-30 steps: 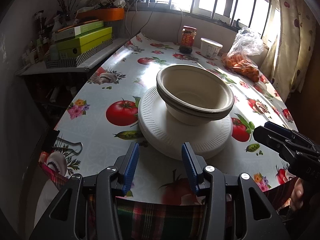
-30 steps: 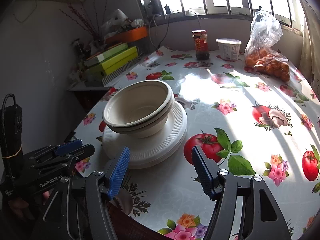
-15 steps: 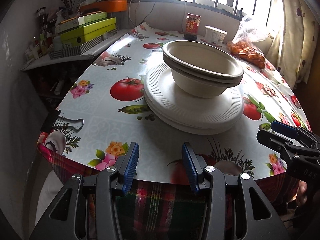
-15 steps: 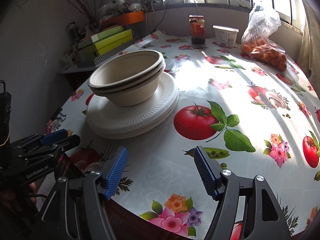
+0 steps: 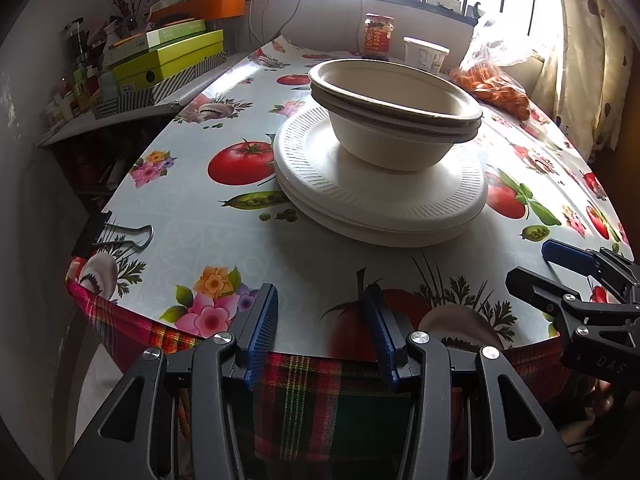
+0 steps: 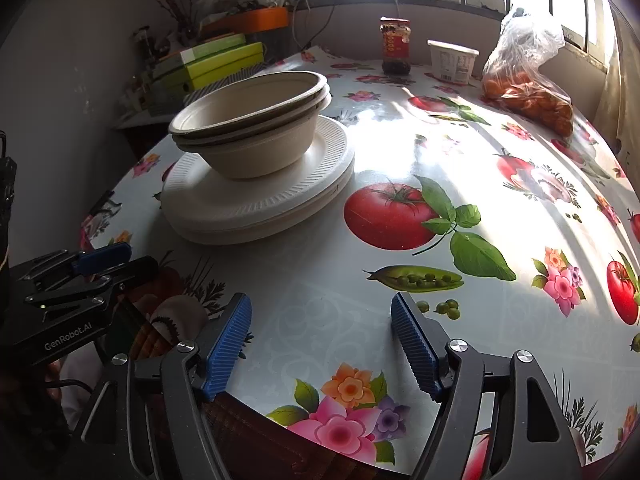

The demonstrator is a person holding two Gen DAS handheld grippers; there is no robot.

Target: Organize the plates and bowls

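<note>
A: Left to right, what's on the table?

B: Left wrist view: binder clip on the cloth's edge at 9 o'clock. Stack of plates just past centre toward 1 o'clock, lying flat. Nested bowls sit upright on the top plate, shifted toward its far side. Behind them at 12: red-label jar, white tub, then a bag of orange fruit at 1–2 o'clock.

A: Side shelf?

B: 10–11 o'clock, off the table: green boxes stacked, orange tray above them.

A: Left gripper?

B: Jaws parted, nothing between the pads. It sits at 6 o'clock over the near table edge, well short of the plates. Plaid cloth hangs below it.

A: Right gripper?

B: Jaws have just been opening; they stand wide and empty. Also at 6 o'clock over the near edge in its own view, above bare tablecloth. From there the plates and bowls are at 10–11 o'clock, apart from the pads. No contact with either stack.

A: Do the tools see each other?

B: Yes. The right one shows at 4 o'clock in the left view, the left one at 8 o'clock in the right view. Both clear of the dishes.
</note>
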